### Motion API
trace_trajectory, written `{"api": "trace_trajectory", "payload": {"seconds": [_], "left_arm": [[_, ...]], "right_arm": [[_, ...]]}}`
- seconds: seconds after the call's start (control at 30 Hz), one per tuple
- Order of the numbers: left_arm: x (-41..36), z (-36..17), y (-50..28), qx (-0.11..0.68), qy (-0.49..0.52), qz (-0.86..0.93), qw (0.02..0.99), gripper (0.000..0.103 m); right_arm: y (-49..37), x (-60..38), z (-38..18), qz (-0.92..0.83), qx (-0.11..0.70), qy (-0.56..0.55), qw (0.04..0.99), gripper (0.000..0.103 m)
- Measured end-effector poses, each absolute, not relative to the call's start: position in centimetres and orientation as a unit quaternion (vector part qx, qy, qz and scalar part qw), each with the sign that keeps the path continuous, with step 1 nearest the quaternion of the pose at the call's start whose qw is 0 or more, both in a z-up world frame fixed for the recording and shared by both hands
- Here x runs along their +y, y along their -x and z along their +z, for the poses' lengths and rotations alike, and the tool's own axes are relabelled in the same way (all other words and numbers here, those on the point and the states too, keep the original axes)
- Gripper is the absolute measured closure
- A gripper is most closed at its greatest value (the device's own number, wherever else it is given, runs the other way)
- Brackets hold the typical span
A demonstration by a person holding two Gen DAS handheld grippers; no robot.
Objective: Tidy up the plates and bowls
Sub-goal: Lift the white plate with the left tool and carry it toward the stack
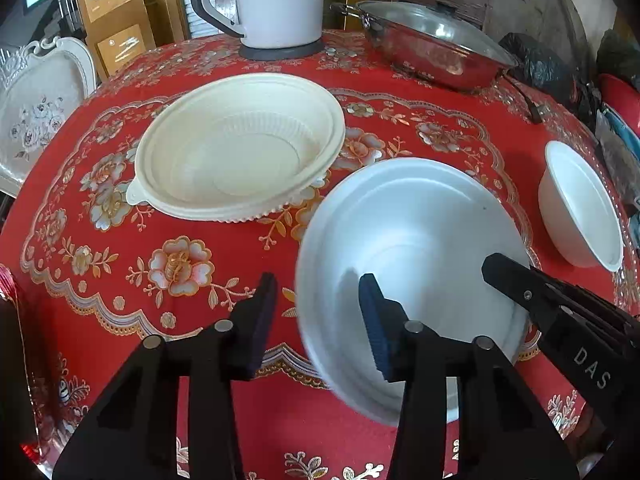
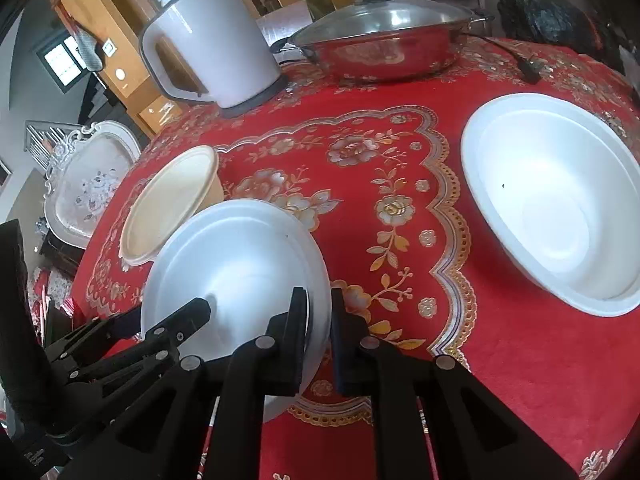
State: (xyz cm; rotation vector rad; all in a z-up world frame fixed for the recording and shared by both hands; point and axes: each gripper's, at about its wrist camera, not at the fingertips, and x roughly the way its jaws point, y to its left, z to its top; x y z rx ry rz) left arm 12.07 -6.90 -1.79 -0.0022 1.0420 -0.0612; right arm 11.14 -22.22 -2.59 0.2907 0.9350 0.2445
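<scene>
Both grippers meet on the smooth white foam bowl [image 1: 408,256] near the table's front edge: the right gripper [image 2: 319,338] pinches its thin rim while the left gripper [image 1: 318,316] straddles the opposite rim unclamped, presumably to nest it in the ribbed cream bowl [image 1: 240,148] beyond.

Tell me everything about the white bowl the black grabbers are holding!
The white bowl is round, smooth and plain, like foam or paper, with a wide flat rim and one tiny dark speck inside. It is empty and tilted, its near side up, above the red flowery tablecloth. The right gripper is shut on its rim. The left gripper straddles the opposite rim, one pad inside the bowl, without visibly pinching. The cream bowl sits just behind it.
</scene>
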Motion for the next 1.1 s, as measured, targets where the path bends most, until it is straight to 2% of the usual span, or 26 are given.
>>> {"api": "trace_trajectory", "payload": {"seconds": [0.03, 0.2, 1.1], "left_arm": [[-6.9, -1.9, -12.0, 0.502, 0.003, -0.035, 0.864, 0.074], [-6.5, -1.6, -11.3, 0.502, 0.008, -0.038, 0.864, 0.076], [1.0, 2.4, -3.4, 0.454, 0.031, 0.002, 0.890, 0.076]], "right_arm": [[-11.1, -22.1, -2.6, 0.120, 0.448, -0.138, 0.875, 0.095], [-10.3, -21.6, -2.0, 0.130, 0.443, -0.134, 0.877, 0.095], [-5.5, -14.4, 1.0, 0.179, 0.423, -0.098, 0.883, 0.095]]}}
